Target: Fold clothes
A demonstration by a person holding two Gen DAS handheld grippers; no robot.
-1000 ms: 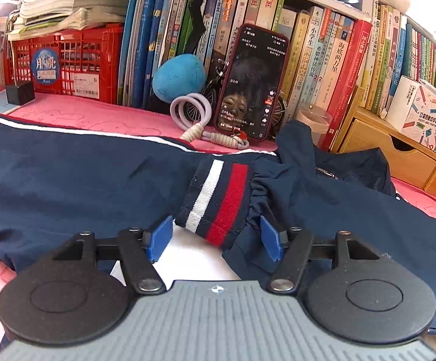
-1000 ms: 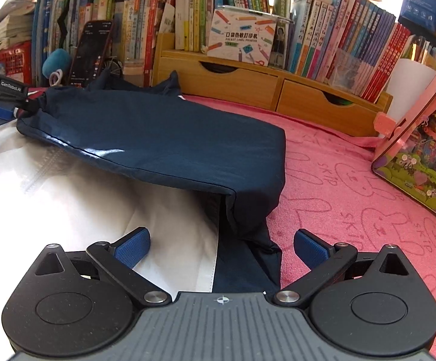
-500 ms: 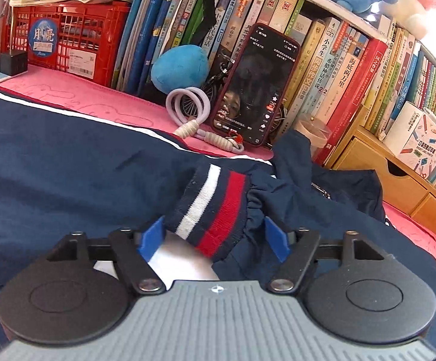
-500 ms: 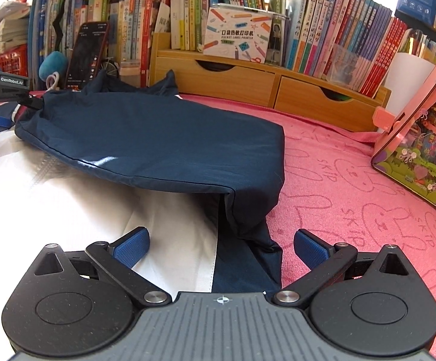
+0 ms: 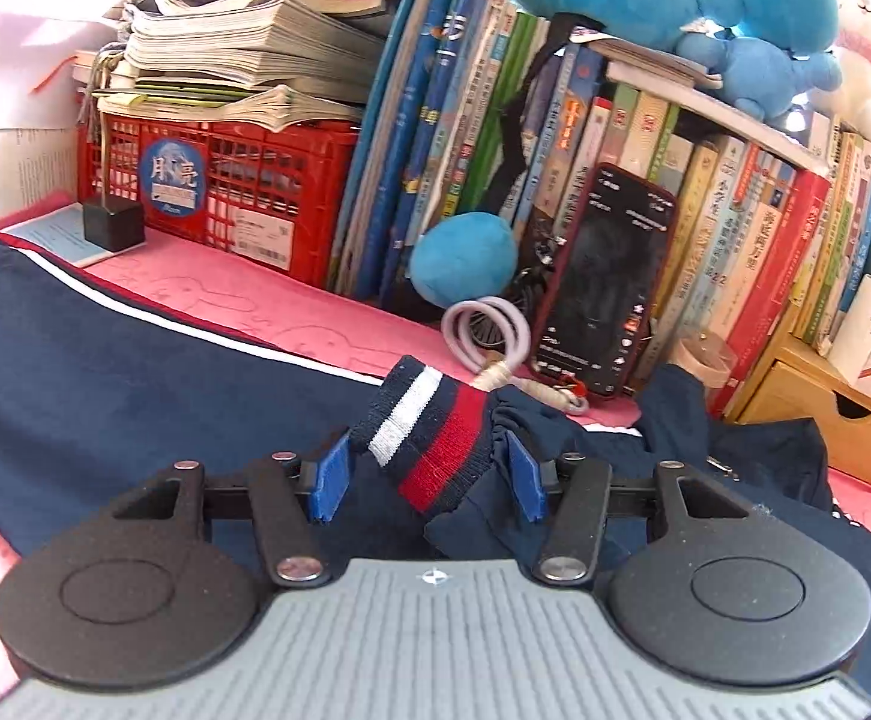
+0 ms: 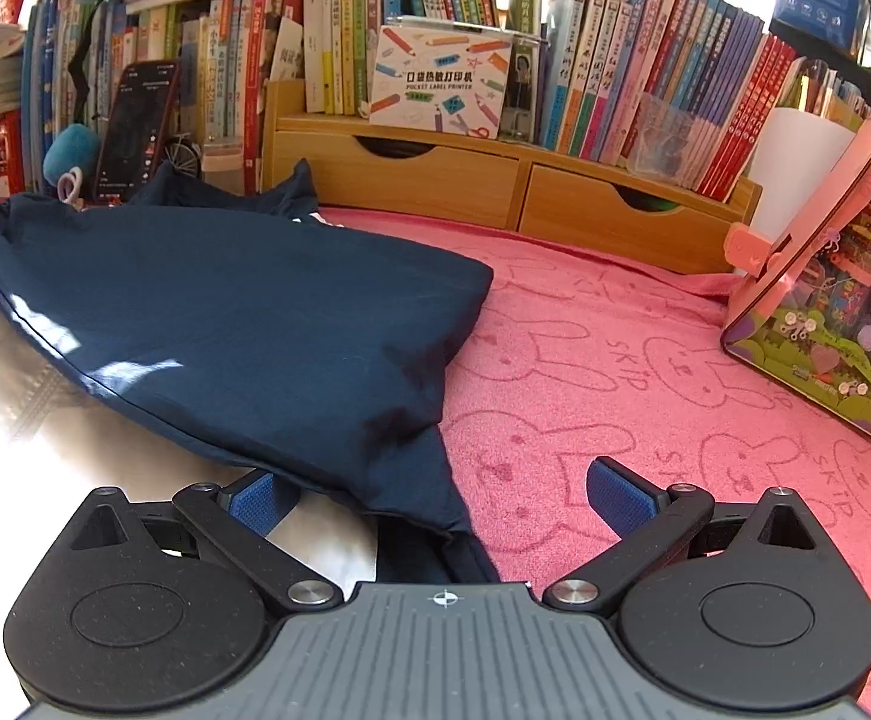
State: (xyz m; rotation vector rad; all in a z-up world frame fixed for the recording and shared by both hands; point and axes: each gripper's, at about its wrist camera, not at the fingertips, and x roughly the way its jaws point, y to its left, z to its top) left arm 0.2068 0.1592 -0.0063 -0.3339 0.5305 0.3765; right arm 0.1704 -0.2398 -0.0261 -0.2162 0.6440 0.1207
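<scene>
A navy jacket [image 5: 135, 384] with a white lining [image 6: 105, 450] lies spread on a pink towel [image 6: 615, 360]. Its sleeve cuff [image 5: 429, 438], striped white and red, stands up off the cloth between the blue pads of my left gripper [image 5: 426, 468]. The jaws are closing and both pads touch the cuff and the bunched fabric beside it. In the right wrist view the navy sleeve [image 6: 243, 312] stretches away to the left. My right gripper [image 6: 435, 480] is wide open low over the sleeve's near corner, and its pads touch nothing.
Along the back stand a red crate [image 5: 225, 198] under stacked papers, rows of books, a leaning phone [image 5: 603, 282], a blue ball [image 5: 465, 258] and wooden drawers [image 6: 495, 180]. A pink toy box [image 6: 825, 312] leans at the right. Bare pink towel lies right of the jacket.
My left gripper's jaws have narrowed onto the striped cuff and it has lifted off the jacket with them. The sleeve is drawn tighter to the left. The right gripper has stayed put.
</scene>
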